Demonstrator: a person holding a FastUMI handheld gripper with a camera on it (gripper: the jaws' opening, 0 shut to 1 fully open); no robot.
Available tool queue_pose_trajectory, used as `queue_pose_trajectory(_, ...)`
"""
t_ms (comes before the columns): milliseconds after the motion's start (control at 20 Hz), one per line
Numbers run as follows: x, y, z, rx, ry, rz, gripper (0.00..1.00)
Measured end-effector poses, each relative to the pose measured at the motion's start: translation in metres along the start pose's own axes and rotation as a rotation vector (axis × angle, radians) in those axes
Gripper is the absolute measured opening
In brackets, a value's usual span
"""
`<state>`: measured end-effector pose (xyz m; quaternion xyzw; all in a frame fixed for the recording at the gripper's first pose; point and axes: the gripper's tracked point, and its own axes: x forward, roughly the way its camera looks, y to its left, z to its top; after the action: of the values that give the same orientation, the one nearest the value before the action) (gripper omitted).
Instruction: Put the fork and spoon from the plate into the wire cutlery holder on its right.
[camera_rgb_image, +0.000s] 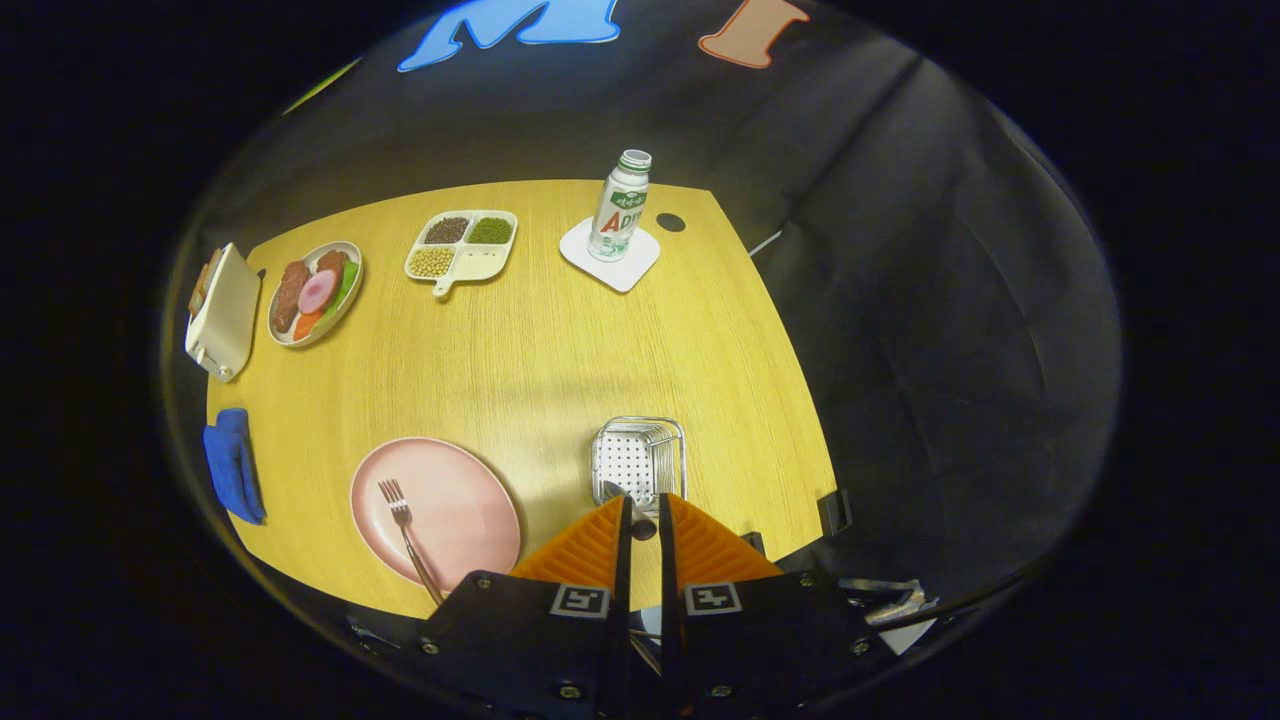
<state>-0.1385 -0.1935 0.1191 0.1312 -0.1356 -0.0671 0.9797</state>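
Observation:
My gripper (643, 503) hovers above the near edge of the wire cutlery holder (662, 436), which stands on the wooden table to the right of the pink plate (450, 505). Its orange fingers (590, 545) are shut on a metal spoon (613, 490). The spoon's bowl pokes out just ahead of the fingertips, over the holder's perforated floor. A silver fork (403, 522) lies on the left part of the plate, tines pointing away from me and handle reaching over the near rim. The plate holds nothing else.
Farther back stand a bottle (620, 205) on a white coaster, a divided tray of beans (462, 245), a plate of food (315, 290) and a white toaster (222, 312). A blue cloth (232, 465) lies left of the pink plate. The table's right edge runs just past the holder.

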Motion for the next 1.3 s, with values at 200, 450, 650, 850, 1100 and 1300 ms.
queue_pose_trajectory(200, -0.005, 0.005, 0.004, 0.003, -0.015, 0.011, 0.12)
queue_pose_trajectory(450, -0.013, 0.016, 0.003, -0.018, -0.027, 0.016, 0.11)
queue_pose_trajectory(650, -0.02, 0.031, 0.002, -0.042, -0.038, 0.029, 0.11)
queue_pose_trajectory(850, -0.027, 0.05, -0.002, -0.076, -0.047, 0.044, 0.11)
queue_pose_trajectory(1100, -0.037, 0.077, -0.011, -0.118, -0.046, 0.069, 0.11)
queue_pose_trajectory(1300, -0.042, 0.104, -0.025, -0.139, -0.03, 0.102, 0.11)
